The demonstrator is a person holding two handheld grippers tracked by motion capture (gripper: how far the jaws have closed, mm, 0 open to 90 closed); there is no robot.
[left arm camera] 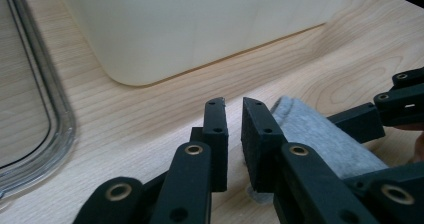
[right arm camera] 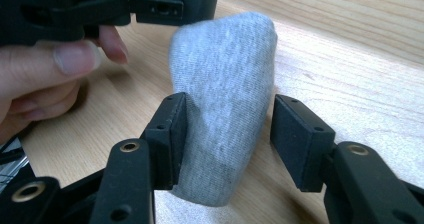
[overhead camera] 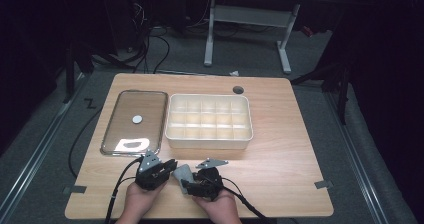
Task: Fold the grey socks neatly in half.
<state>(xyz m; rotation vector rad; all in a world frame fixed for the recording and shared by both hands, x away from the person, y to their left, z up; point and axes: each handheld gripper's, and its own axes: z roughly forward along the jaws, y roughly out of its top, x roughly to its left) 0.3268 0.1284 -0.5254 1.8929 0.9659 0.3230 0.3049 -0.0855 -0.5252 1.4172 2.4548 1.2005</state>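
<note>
Grey knit fabric, a rolled sock (right arm camera: 222, 109), lies on the wooden table (overhead camera: 280, 169) between the jaws of the right gripper (right arm camera: 227, 139). Its left side touches the left pad, while a clear gap separates it from the right pad, so the jaws stand loose around the sock, not pressing it. The sock's rounded far end reaches out past the fingertips toward the left gripper (right arm camera: 120, 6), whose black body sits just beyond it, with a hand's fingers (right arm camera: 65, 59) beside it.

In the left gripper view, the left gripper (left arm camera: 234, 129) has its jaws nearly together, with only a narrow slit between the pads and nothing in that slit. The sock (left arm camera: 320, 134) lies just to the right of these jaws, close against the right jaw's outer side, and the right gripper's black links come in from the right edge.

Ahead of the left gripper stands a cream divided box (overhead camera: 209, 120), its rounded corner and near wall close in front, with a strip of bare wood between. To the left of the jaws runs the curved rim of a clear lid (overhead camera: 134, 121), lying flat.

From above, both grippers sit near the table's near edge, touching distance apart, with the sock (overhead camera: 181, 174) between them. Open tabletop extends to the right of the right gripper (overhead camera: 192, 184), and a bare band runs between the grippers and the box.
</note>
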